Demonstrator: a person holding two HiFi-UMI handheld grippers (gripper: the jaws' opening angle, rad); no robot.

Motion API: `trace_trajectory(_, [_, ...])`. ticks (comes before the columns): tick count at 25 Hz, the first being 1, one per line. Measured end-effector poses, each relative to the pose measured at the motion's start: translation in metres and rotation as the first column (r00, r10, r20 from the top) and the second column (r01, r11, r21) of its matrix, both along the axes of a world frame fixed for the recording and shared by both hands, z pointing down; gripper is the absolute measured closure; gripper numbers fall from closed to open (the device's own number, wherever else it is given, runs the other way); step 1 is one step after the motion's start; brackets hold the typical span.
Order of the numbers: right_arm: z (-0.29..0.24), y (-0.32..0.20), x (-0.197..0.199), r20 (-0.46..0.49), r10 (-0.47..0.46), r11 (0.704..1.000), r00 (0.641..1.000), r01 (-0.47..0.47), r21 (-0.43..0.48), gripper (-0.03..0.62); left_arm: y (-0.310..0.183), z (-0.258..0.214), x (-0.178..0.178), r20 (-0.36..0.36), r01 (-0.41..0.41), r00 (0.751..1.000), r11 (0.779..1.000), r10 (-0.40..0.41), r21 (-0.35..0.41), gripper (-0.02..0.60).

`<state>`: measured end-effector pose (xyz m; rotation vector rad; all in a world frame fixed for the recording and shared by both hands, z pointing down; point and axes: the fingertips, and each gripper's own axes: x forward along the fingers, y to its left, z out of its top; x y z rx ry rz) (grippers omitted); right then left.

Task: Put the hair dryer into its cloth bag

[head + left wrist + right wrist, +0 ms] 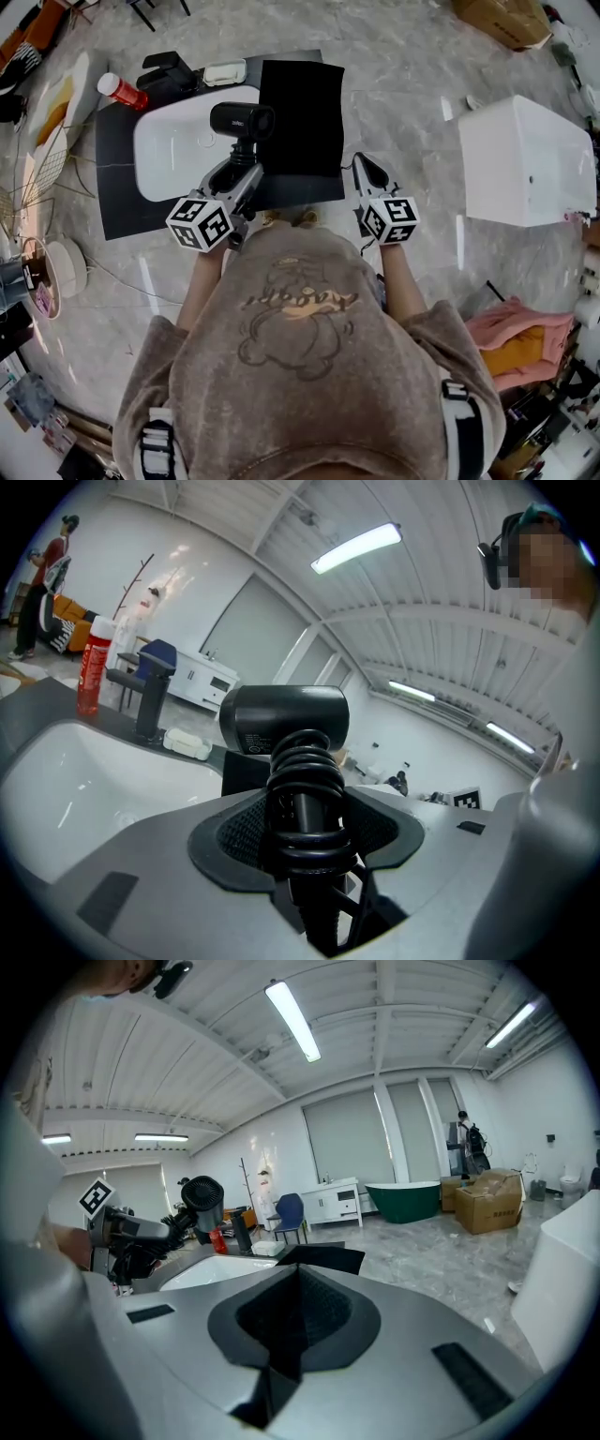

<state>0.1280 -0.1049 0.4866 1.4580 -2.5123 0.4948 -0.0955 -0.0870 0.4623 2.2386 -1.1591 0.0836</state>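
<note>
One hair dryer [242, 120] (cord-wrapped) clasped in left fingers [234, 836]; right fingers [328, 1314] clenched empty beside cloth bag [300, 112] edge.

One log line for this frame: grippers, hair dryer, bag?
left gripper: shut on hair dryer handle | right gripper: shut, empty | cloth bag: lying on counter, dryer not inside

- The hair dryer [242, 120] is black. Its barrel lies level atop an upright handle wound with its own coiled cord. My left gripper [236, 176] clamps that handle and holds it up.
- The cloth bag [300, 117] is black and lies flat on the dark counter [122, 197], just right of the dryer's barrel.
</note>
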Motion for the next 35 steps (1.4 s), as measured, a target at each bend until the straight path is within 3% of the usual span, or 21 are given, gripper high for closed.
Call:
trace_trajectory(5, [-0.001, -0.006, 0.0, -0.005, 0.026, 1.0, 1.0, -0.026, 0.011, 0.566, -0.005, 0.003, -0.003, -0.009, -0.018, 1.0, 1.0, 0.018, -0.004, 0.334])
trace_trajectory(10, [-0.001, -0.006, -0.006, -0.021, -0.005, 1.0, 1.0, 0.005, 0.007, 0.529, -0.006, 0.004, -0.002, -0.02, -0.022, 1.0, 1.0, 0.022, -0.013, 0.334])
trace_trajectory(17, [0.014, 0.0, -0.028, -0.107, -0.176, 0.984, 0.979, 0.173, -0.03, 0.407, -0.005, 0.004, -0.005, -0.029, -0.013, 0.999, 1.0, 0.012, -0.018, 0.334])
trace_trajectory(23, [0.039, 0.006, -0.051, -0.201, -0.354, 0.935, 0.913, 0.342, -0.092, 0.339, 0.001, 0.006, -0.013, -0.036, 0.009, 0.999, 1.0, -0.01, -0.027, 0.334])
trace_trajectory(30, [0.073, 0.008, -0.076, -0.275, -0.497, 0.868, 0.823, 0.472, -0.156, 0.339, 0.008, 0.009, -0.026, -0.038, 0.042, 0.998, 0.998, -0.044, -0.038, 0.334])
trace_trajectory(35, [0.101, 0.011, -0.086, -0.372, -0.585, 0.808, 0.721, 0.558, -0.19, 0.349, 0.016, 0.013, -0.035, -0.036, 0.068, 0.997, 0.996, -0.069, -0.051, 0.334])
